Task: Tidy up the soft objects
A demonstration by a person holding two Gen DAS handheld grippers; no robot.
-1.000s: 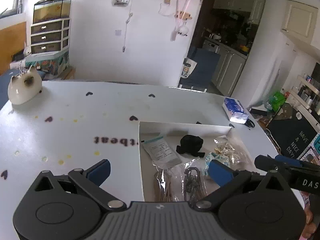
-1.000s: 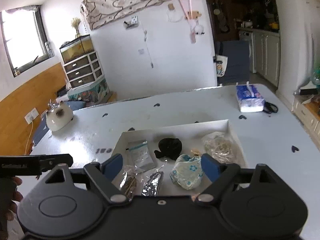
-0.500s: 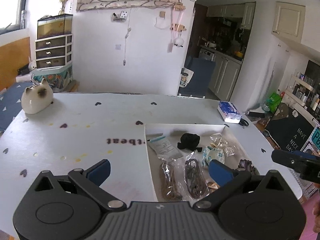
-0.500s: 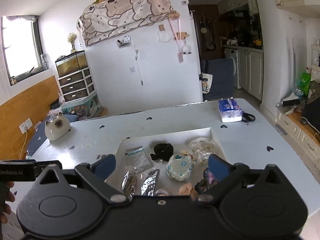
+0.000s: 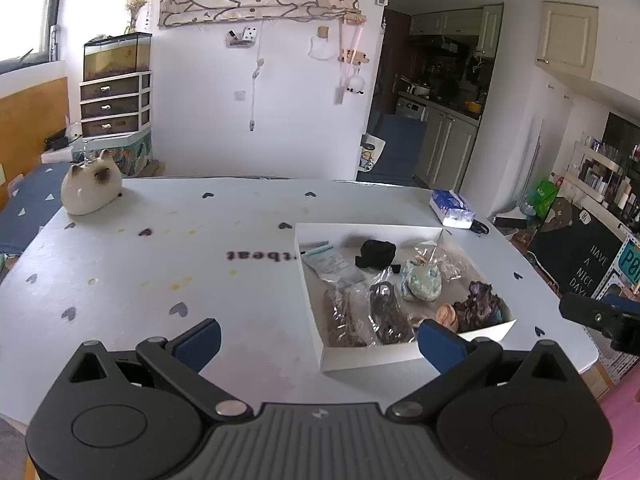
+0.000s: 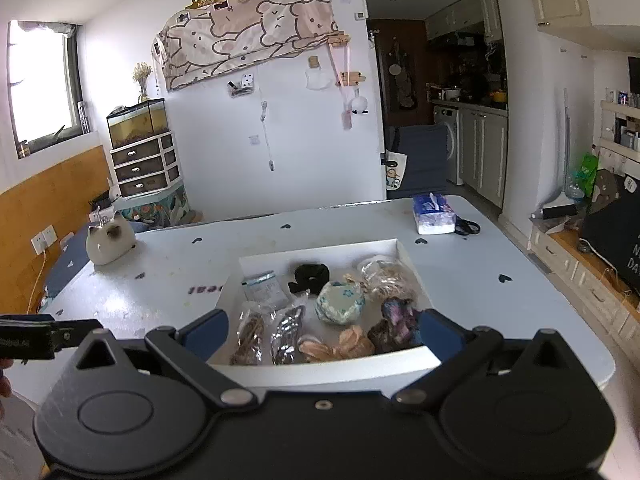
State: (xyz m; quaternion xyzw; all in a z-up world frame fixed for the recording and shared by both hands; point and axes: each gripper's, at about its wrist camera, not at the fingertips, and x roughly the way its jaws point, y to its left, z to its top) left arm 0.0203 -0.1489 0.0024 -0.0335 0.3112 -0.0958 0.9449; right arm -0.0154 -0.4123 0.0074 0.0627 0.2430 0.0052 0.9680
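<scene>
Counter [image 6: 168, 280]: smooth, pale, slight sheen | tray [image 6: 320, 364]: white matt card | packets [image 6: 288, 332]: glossy clear plastic film | scrunchie [image 6: 308, 274]: black matt cloth | cat figure [image 6: 110, 242]: glazed, glossy ceramic look | gripper body [image 6: 320, 420]: matt black plastic, bright metal pivot pins

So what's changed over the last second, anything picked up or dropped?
Both grippers pulled back from the white tray, so more of it shows. The right gripper has just been opening wider, nothing between its jaws. The left gripper is open and empty too. The black scrunchie, floral pouch and bagged items lie as before.
</scene>
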